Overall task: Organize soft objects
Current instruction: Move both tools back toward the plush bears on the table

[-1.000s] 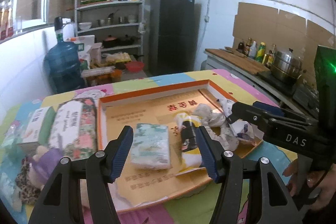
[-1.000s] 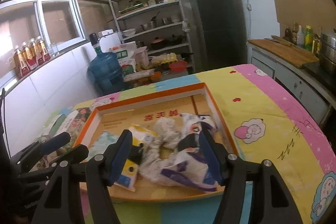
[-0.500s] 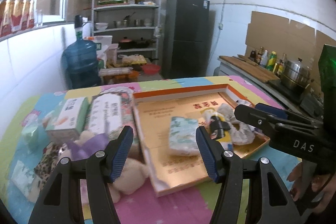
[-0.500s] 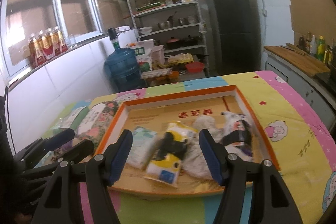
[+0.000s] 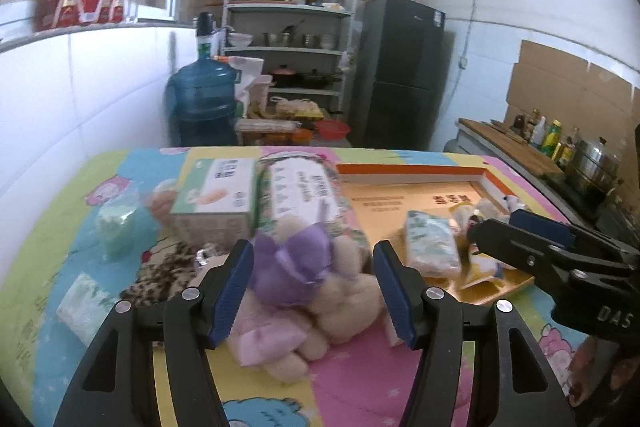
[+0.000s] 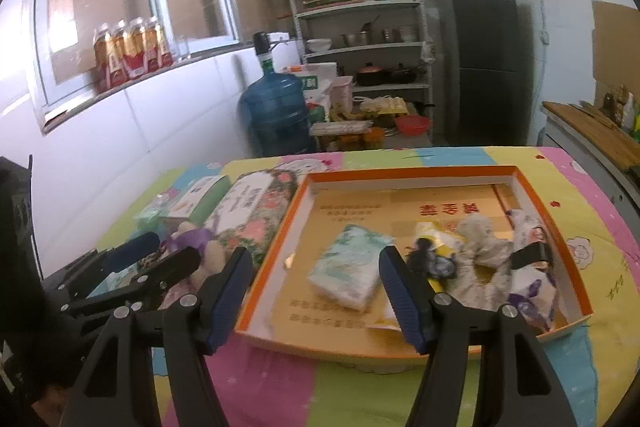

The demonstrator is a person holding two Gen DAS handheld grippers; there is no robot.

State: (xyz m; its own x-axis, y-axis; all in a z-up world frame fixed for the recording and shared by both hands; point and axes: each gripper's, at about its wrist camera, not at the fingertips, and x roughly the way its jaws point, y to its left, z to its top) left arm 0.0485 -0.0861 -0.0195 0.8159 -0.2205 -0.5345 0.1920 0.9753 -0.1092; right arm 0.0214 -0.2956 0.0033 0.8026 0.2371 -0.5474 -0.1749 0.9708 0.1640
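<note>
My left gripper (image 5: 315, 291) is open over a beige plush toy with a purple bow (image 5: 298, 269), which lies on the colourful tablecloth just beyond the fingertips; nothing is gripped. Behind the toy lie a floral tissue pack (image 5: 304, 201) and a green-white tissue box (image 5: 216, 195). My right gripper (image 6: 317, 294) is open and empty above the near left part of the orange-rimmed tray (image 6: 408, 175). In the tray lie a pale tissue pack (image 6: 348, 271), a yellow pouch (image 6: 434, 233) and crumpled cloths (image 6: 484, 247). Each gripper shows in the other's view: the right gripper (image 5: 494, 225), the left gripper (image 6: 172, 247).
A leopard-print cloth (image 5: 160, 275), a small wrapped pack (image 5: 84, 303) and a green pack (image 5: 116, 227) lie on the table's left side. Beyond the table stand a blue water jug (image 5: 202, 103), a metal shelf (image 5: 290, 39) and a dark fridge (image 5: 400, 75). A hand (image 5: 592, 367) holds the right gripper.
Both grippers have swept left across the table. The left one went from over the tray to over the plush toy; the right one from the tray's right side to its left. Jaws unchanged.
</note>
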